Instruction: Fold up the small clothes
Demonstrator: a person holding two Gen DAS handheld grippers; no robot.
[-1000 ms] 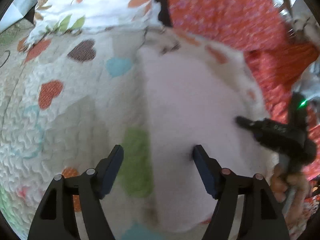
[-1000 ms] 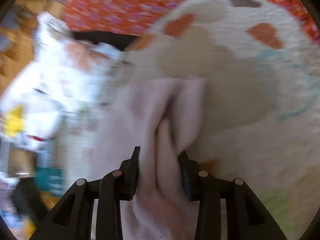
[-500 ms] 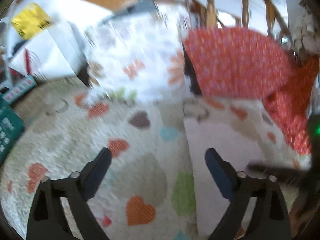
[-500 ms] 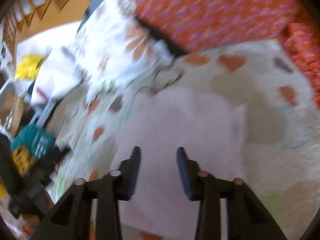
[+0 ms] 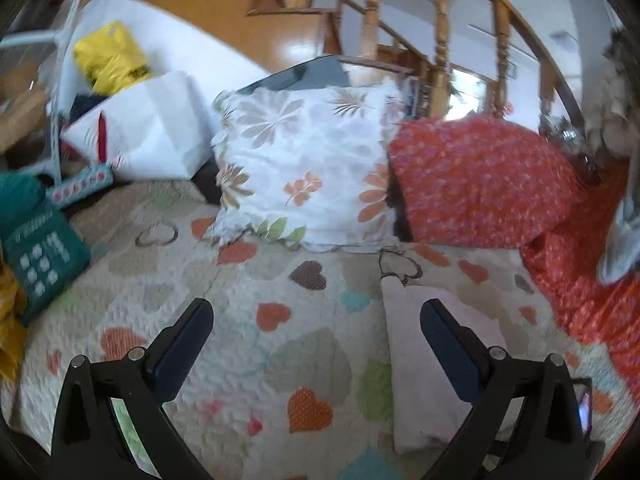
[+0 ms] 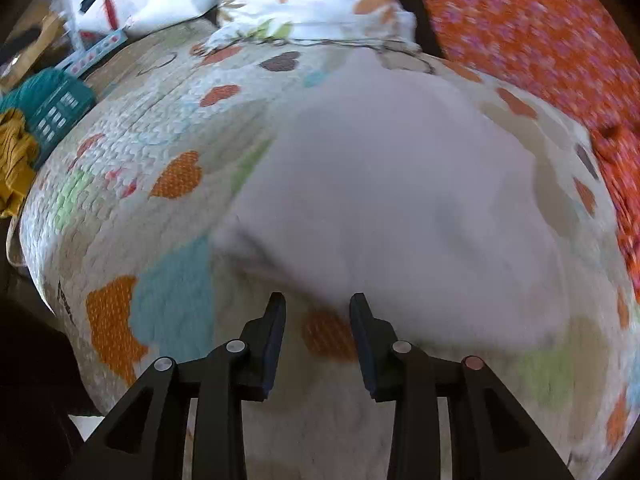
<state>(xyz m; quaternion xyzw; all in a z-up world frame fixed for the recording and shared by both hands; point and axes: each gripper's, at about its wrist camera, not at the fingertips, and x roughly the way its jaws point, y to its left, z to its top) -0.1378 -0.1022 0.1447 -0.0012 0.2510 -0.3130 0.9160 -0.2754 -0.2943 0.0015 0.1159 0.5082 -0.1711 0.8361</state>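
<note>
A pale pink small garment [image 6: 400, 184] lies flat on the heart-patterned quilt [image 6: 132, 152]; in the left wrist view it shows as a folded oblong [image 5: 424, 364] at the right. My left gripper [image 5: 316, 320] is wide open and empty, raised above the quilt [image 5: 248, 312], its right finger over the garment's left edge. My right gripper [image 6: 318, 304] is open and empty, just in front of the garment's near edge, not touching it.
A floral cushion [image 5: 308, 168] and an orange-red patterned cushion [image 5: 480, 184] lie at the back of the quilt. White bags [image 5: 140, 132], a teal pouch [image 5: 40, 256] and yellow cloth [image 6: 14, 164] sit at the left. A wooden stair railing [image 5: 440, 20] stands behind.
My right gripper let go of the pink garment, which now lies flat, and drew back to its near edge. My left gripper rose and pulled away, opening wider.
</note>
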